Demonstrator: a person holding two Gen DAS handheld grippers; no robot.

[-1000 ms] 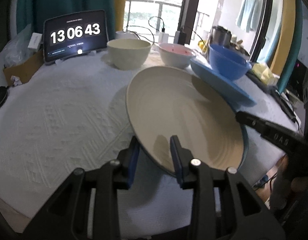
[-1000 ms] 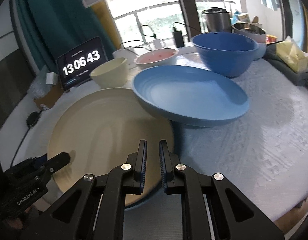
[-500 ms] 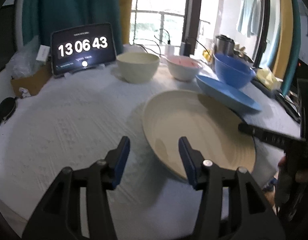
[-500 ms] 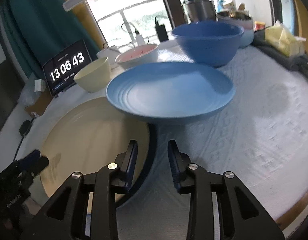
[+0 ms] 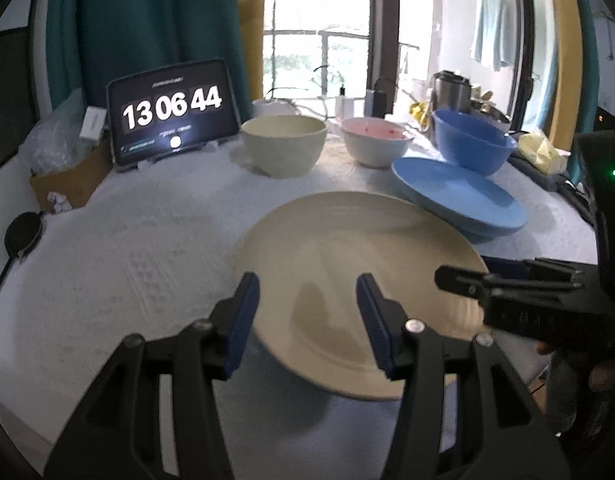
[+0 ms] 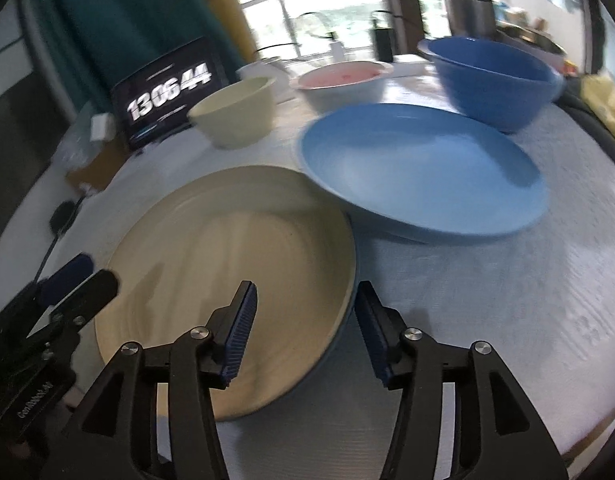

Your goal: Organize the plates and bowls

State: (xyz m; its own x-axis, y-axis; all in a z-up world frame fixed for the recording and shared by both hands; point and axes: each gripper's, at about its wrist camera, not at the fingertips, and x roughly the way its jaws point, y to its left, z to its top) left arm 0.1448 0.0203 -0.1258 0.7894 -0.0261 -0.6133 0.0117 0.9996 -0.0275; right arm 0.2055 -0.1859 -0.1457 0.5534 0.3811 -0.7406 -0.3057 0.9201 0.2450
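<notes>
A cream plate (image 5: 359, 280) lies near the table's front edge, stacked on a dark blue plate whose rim shows in the right wrist view (image 6: 343, 320). A light blue plate (image 5: 459, 196) rests behind it, its edge over the cream plate (image 6: 235, 272). Cream bowl (image 5: 283, 148), pink-lined bowl (image 5: 375, 144) and blue bowl (image 5: 471, 144) stand at the back. My left gripper (image 5: 307, 320) is open and empty over the cream plate's near rim. My right gripper (image 6: 303, 328) is open and empty over its right rim.
A tablet clock (image 5: 171, 116) stands at the back left beside a cardboard box (image 5: 67, 180). A black round object with a cable (image 5: 23, 236) lies at the left edge. A metal pot (image 5: 451, 88) and yellow cloth (image 5: 543, 152) sit at the back right.
Both grippers have opened and let go of the cream plate, which now lies flat. Both have drawn back and up a little.
</notes>
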